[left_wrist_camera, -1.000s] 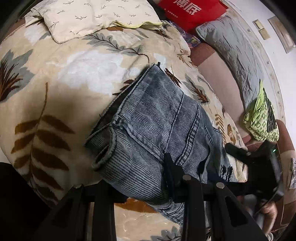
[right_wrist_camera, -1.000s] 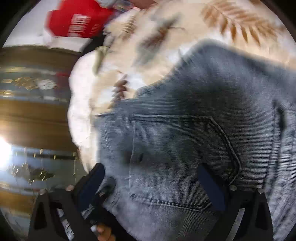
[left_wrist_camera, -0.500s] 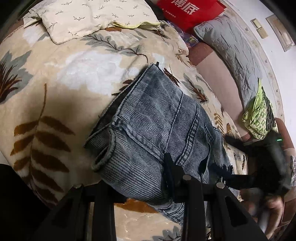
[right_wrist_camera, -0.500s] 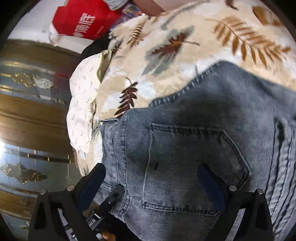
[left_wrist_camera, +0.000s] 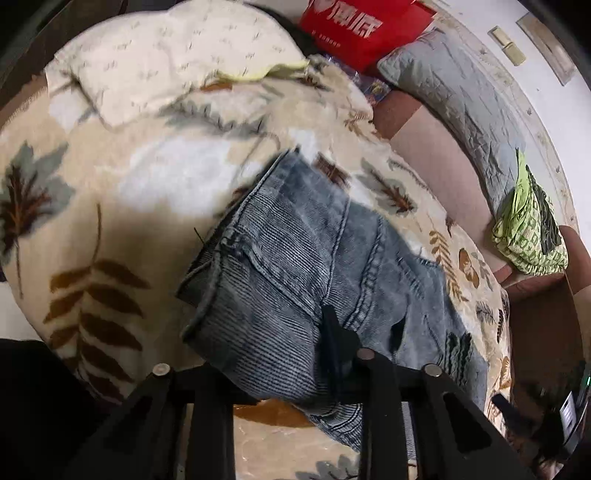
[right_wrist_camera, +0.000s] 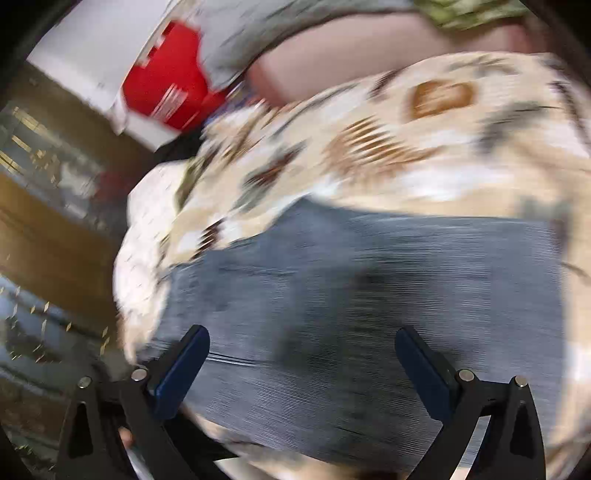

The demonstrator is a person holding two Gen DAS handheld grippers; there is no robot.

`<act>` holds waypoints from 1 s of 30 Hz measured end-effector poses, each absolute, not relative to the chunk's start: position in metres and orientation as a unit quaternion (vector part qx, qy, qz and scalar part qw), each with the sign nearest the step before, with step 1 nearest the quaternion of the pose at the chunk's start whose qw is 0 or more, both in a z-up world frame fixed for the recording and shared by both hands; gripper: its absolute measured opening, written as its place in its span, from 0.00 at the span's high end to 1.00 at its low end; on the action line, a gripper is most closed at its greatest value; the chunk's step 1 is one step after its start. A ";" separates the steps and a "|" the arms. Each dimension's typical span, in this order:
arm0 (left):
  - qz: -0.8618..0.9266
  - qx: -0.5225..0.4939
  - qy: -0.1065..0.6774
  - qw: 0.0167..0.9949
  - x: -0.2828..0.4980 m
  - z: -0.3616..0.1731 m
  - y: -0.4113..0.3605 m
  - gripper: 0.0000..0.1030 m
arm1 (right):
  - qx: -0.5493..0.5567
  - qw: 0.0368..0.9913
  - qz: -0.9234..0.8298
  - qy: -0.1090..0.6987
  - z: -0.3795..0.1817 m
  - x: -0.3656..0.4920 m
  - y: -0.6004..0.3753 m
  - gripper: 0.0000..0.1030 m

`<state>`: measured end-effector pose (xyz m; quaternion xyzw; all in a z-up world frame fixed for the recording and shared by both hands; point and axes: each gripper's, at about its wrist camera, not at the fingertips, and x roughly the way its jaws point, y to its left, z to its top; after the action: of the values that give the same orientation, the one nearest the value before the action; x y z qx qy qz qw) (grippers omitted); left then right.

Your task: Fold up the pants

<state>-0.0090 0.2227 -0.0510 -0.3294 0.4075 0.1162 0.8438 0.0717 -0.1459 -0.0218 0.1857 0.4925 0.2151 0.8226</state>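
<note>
Faded blue-grey denim pants (left_wrist_camera: pixel 314 280), laid on leaf-patterned beige blanket (left_wrist_camera: pixel 110 206): a fold is pinched by the just-closing left gripper (left_wrist_camera: pixel 291 354), presumably for lifting over; right gripper (right_wrist_camera: pixel 303 365) is held spread, empty.

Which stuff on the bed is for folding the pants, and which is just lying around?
For the job:
- jeans
- left gripper, closed on the jeans, its fingers having just been closing
- right gripper, open above the jeans

Just lying about:
- leaf-print blanket
- cream pillow
- red bag
- grey quilted pillow
- green cloth
</note>
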 end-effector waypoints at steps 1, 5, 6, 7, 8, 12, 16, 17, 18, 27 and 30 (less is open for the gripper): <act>0.121 -0.314 0.399 0.853 -0.008 -0.041 0.216 0.77 | 0.188 0.835 0.195 0.479 -0.022 0.067 -0.168 0.01; 0.121 -0.227 0.372 0.892 0.002 0.003 0.174 0.80 | 0.226 0.854 0.152 0.443 -0.018 0.062 -0.239 0.01; 0.114 -0.199 0.363 0.903 0.006 0.016 0.157 0.81 | 0.240 0.855 0.147 0.435 -0.016 0.061 -0.252 0.01; 0.107 -0.179 0.356 0.911 0.009 0.026 0.143 0.82 | 0.260 0.855 0.143 0.424 -0.016 0.059 -0.267 0.01; 0.098 -0.150 0.350 0.920 0.013 0.037 0.123 0.82 | 0.272 0.855 0.142 0.417 -0.019 0.058 -0.276 0.01; 0.047 -0.055 0.328 0.942 0.020 0.064 0.043 0.83 | 0.318 0.851 0.135 0.396 -0.028 0.052 -0.309 0.01; -0.025 0.009 0.329 0.944 0.020 0.062 -0.039 0.83 | 0.348 0.853 0.128 0.366 -0.024 0.040 -0.340 0.01; -0.048 0.027 0.337 0.940 0.018 0.053 -0.064 0.83 | 0.354 0.853 0.125 0.362 -0.024 0.037 -0.346 0.01; -0.062 0.036 0.345 0.936 0.018 0.046 -0.079 0.83 | 0.361 0.852 0.122 0.359 -0.026 0.034 -0.353 0.01; -0.170 0.105 0.444 0.873 0.015 -0.034 -0.154 0.55 | 0.384 0.842 0.095 0.366 -0.041 0.029 -0.379 0.01; -0.216 0.016 0.426 0.878 0.003 0.009 -0.121 0.40 | 0.369 0.845 0.097 0.375 -0.044 0.032 -0.373 0.01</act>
<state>0.0029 -0.1206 0.0095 0.0157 0.4256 -0.2165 0.8785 0.0322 -0.3725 -0.0438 0.3695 0.3745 0.0972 0.8448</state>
